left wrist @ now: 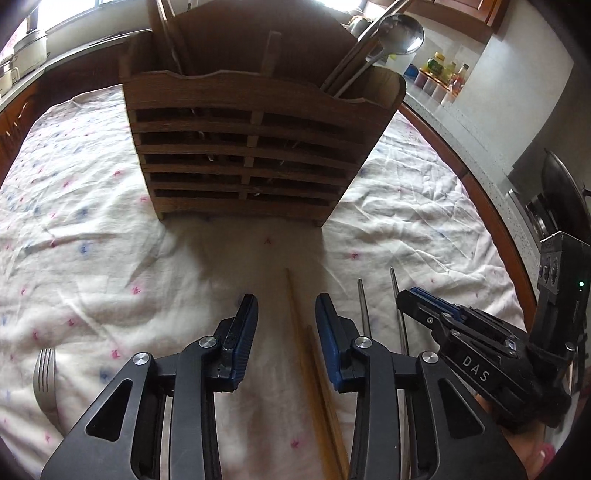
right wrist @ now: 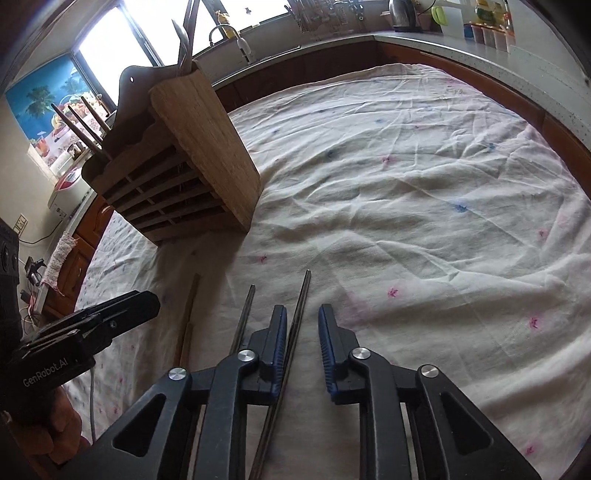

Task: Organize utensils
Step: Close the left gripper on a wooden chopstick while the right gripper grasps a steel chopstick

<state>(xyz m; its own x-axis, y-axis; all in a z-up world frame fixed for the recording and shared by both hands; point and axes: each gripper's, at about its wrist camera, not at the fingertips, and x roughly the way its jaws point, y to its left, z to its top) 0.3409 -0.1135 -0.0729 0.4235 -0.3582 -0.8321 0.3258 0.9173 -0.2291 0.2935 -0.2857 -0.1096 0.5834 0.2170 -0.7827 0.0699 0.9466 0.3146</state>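
Note:
A slatted wooden utensil holder [left wrist: 243, 147] stands on the cloth-covered table and holds a metal ladle [left wrist: 400, 35] and some sticks; it also shows in the right wrist view [right wrist: 184, 173]. My left gripper [left wrist: 286, 306] is open and empty, its jaws either side of a pair of wooden chopsticks [left wrist: 301, 332] lying on the cloth. My right gripper [right wrist: 302, 317] is open, jaws around one of two metal chopsticks [right wrist: 299, 314]; the other [right wrist: 243, 314] lies just to its left. Both metal chopsticks [left wrist: 399, 306] show in the left view. A fork [left wrist: 44, 380] lies at lower left.
The white cloth [right wrist: 424, 203] with pink and blue marks is wrinkled and covers a round table. A kitchen counter [right wrist: 461, 48] with jars and a kettle curves behind it. The right gripper body [left wrist: 480, 354] sits close beside the left one.

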